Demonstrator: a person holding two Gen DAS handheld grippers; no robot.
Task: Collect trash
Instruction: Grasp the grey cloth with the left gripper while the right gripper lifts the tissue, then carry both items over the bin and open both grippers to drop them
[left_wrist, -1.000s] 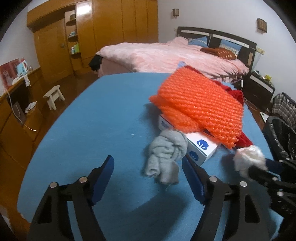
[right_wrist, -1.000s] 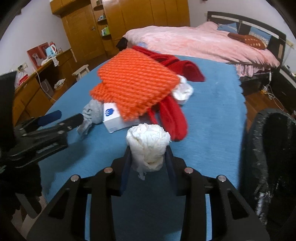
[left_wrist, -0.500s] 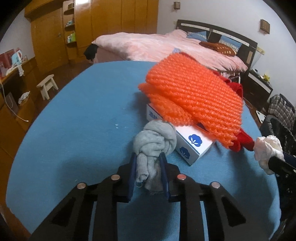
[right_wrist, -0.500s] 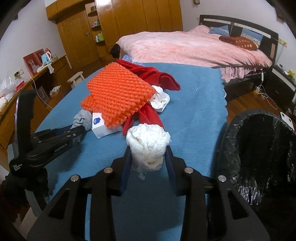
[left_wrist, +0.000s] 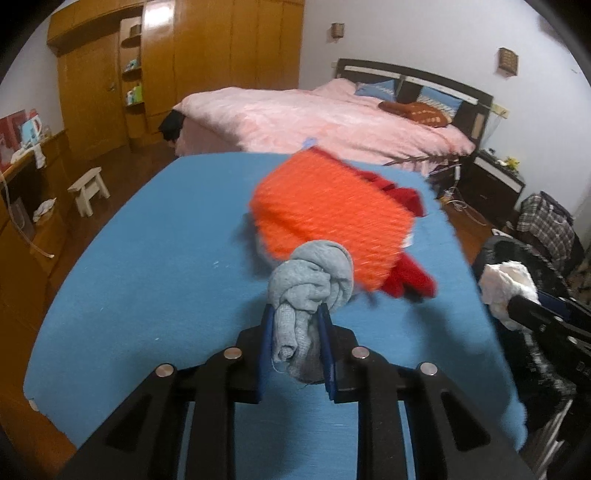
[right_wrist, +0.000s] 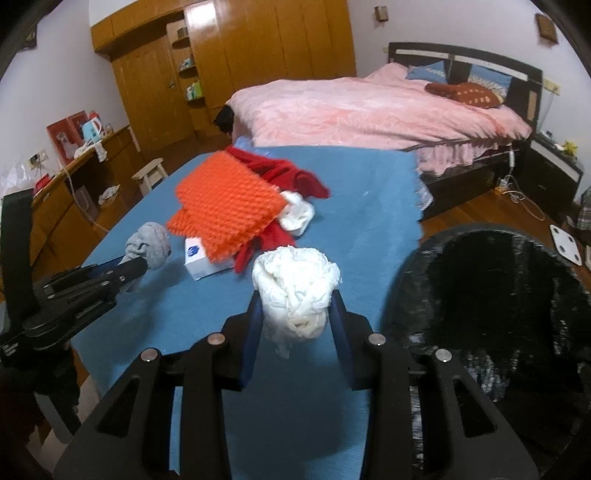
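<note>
Left gripper (left_wrist: 295, 332), seen from its own wrist camera, is clenched on a knotted grey cloth (left_wrist: 312, 286), whose bulb sticks up past the blue fingers (left_wrist: 266, 332) above the blue table cover (left_wrist: 147, 280). Beyond it lies a blurred orange mesh sheet (left_wrist: 328, 214) over a red garment (left_wrist: 410, 280). At the right edge the right gripper (left_wrist: 517, 310) reaches in, grasping a crumpled white wad (left_wrist: 506, 284), with the black-lined trash bin (left_wrist: 524, 258) behind it. A pink bed (left_wrist: 325, 118) fills the far side. From the right wrist camera, the right gripper (right_wrist: 295, 321) pinches the crumpled white wad (right_wrist: 295, 288) between its blue fingers (right_wrist: 338, 325), near the right edge of the blue table cover (right_wrist: 369, 206). The trash bin (right_wrist: 498, 302) gapes just right of it. At the left, the left gripper (right_wrist: 140, 264) holds the knotted grey cloth (right_wrist: 151, 245). Farther left of centre, the orange mesh sheet (right_wrist: 225, 206) rests on a white box (right_wrist: 201, 260) and the red garment (right_wrist: 291, 177), with a white cloth (right_wrist: 299, 218) beside them.
</note>
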